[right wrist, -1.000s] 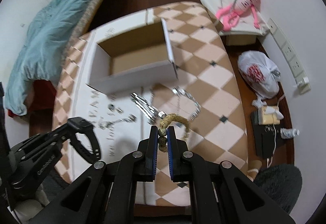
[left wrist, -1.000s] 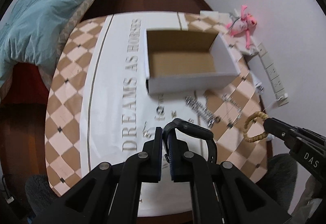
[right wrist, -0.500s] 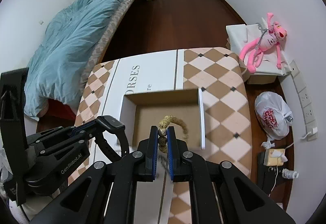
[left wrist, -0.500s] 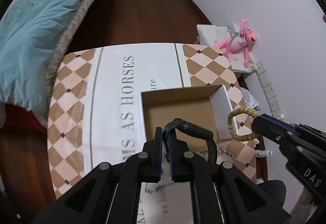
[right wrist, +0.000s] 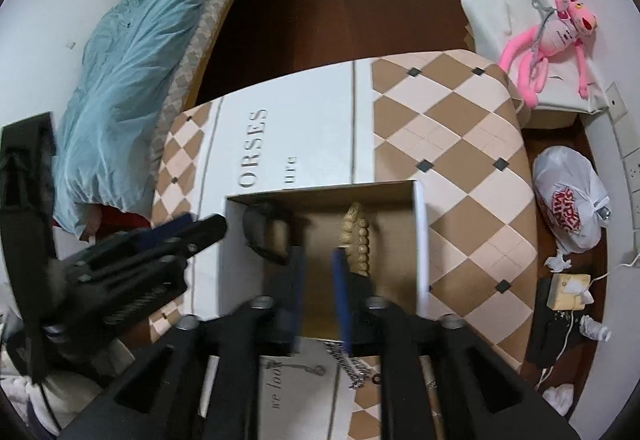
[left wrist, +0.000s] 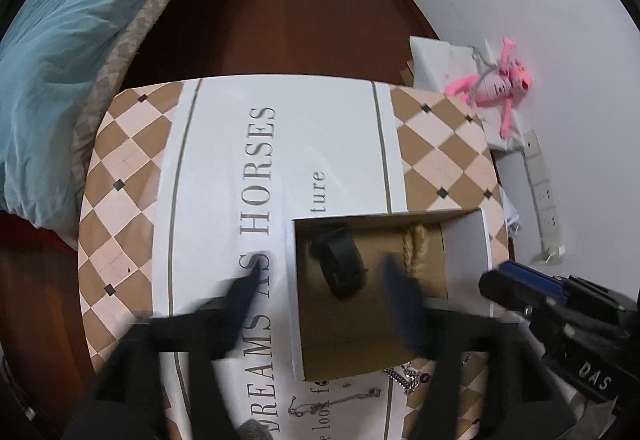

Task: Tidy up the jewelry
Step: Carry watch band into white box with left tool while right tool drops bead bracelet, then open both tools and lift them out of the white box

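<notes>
The white cardboard box [left wrist: 294, 292] sits open on the table [left wrist: 132, 176], its brown floor showing, and both pieces now lie inside it. In the left wrist view the black watch [left wrist: 340, 260] rests on the box floor toward the 10 o'clock corner, and the beige beaded bracelet [left wrist: 414, 250] lies just beside it at about 1 o'clock against the far wall; the two are close but whether they touch is hard to tell through the motion blur. The left gripper [left wrist: 324, 288] hangs over the near part of the box with its fingers spread wide apart and nothing between them, one finger over the printed cloth at 9 o'clock of the box and the other over the box floor. The right gripper [right wrist: 318, 280] also stands with its fingers parted, the blue-padded right finger just beside the bracelet [right wrist: 358, 236], possibly brushing it, without clamping it. From the right wrist view the watch [right wrist: 266, 236] lies at the box's [right wrist: 420, 240] 10 o'clock corner, next to the left gripper's tip [right wrist: 208, 230]. On the table [right wrist: 460, 144] below the box, at 6 o'clock, lie a silver chain bracelet [right wrist: 352, 364] and a thin necklace [left wrist: 332, 400] on the white lettered cloth [left wrist: 224, 144]. A pink plush toy [right wrist: 552, 28] lies on a white cushion at 2 o'clock.
</notes>
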`<state>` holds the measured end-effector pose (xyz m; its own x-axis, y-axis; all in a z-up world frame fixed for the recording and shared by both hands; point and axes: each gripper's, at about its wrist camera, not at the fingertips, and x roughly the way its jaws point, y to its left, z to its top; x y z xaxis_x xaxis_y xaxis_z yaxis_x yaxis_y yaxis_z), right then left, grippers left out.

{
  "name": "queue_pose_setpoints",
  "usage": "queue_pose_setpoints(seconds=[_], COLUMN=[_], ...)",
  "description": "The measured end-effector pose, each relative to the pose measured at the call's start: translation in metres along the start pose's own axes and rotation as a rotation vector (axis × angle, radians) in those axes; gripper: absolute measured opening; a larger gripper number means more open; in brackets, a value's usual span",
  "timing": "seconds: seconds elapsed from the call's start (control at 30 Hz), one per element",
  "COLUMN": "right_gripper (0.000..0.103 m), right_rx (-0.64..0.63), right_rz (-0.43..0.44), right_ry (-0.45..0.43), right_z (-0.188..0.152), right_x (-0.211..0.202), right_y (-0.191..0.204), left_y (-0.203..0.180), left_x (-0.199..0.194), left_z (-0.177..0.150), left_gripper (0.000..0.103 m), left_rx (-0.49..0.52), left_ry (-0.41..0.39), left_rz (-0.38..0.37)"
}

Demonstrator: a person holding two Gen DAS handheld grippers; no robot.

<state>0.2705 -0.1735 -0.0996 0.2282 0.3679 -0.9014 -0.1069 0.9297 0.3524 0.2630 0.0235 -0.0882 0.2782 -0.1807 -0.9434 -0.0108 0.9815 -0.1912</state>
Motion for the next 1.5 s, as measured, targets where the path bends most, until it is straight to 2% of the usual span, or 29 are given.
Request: queue_pose_setpoints(seconds=[0.03, 0.13, 0.17, 0.23, 0.27, 0.33, 0.47, 0.77, 1.2, 1.5], right_gripper=[0.064, 0.068, 0.07, 0.091, 0.093, 0.094, 0.095, 0.096, 0.096, 0.096], right_rx=[0.005, -0.004, -0.016, -0.042, -0.058, -0.075, -0.092, -0.082, -0.089, -0.097], right_rz=[-0.009, -0.092, -0.146, -0.228, -0.272, -0.318, -0.353, -0.368, -0.392, -0.384], right_ry=[-0.001, -0.018, -0.024, -0.034, -0.042, -0.043, -0.032, -0.064, -0.214, -0.303], right_z=[-0.002, -0.008, -0.011, -0.017, -0.023, -0.029, -0.043, -0.059, -0.083, -0.113], right_x=[0.0, -0.003, -0.003, -0.002, 0.0, 0.005, 0.019, 0.019, -0.039, -0.085], right_y=[-0.004, -0.01, -0.011, -0.013, -0.012, -0.013, -0.013, -0.008, 0.012, 0.027], left_y=[0.003, 0.006, 0.006, 0.008, 0.008, 0.007, 0.005, 0.009, -0.004, -0.01], left_x=[-0.001, -0.002, -0.003, -0.004, -0.004, -0.004, -0.002, -0.008, -0.061, -0.097], left_z=[0.0, -0.002, -0.004, -0.011, -0.016, -0.026, -0.043, -0.062, -0.088, -0.115], left_gripper=[0.089, 0.09, 0.09, 0.094, 0.099, 0.1, 0.1, 0.1, 0.1, 0.1], left_rx=[-0.012, -0.014, -0.009, -0.002, 0.002, 0.015, 0.046, 0.011, 0.026, 0.03], left_ry=[-0.005, -0.02, -0.031, -0.054, -0.066, -0.091, -0.119, -0.146, -0.272, -0.33], left_rz=[-0.001, 0.046, 0.064, 0.094, 0.111, 0.138, 0.183, 0.188, 0.229, 0.22])
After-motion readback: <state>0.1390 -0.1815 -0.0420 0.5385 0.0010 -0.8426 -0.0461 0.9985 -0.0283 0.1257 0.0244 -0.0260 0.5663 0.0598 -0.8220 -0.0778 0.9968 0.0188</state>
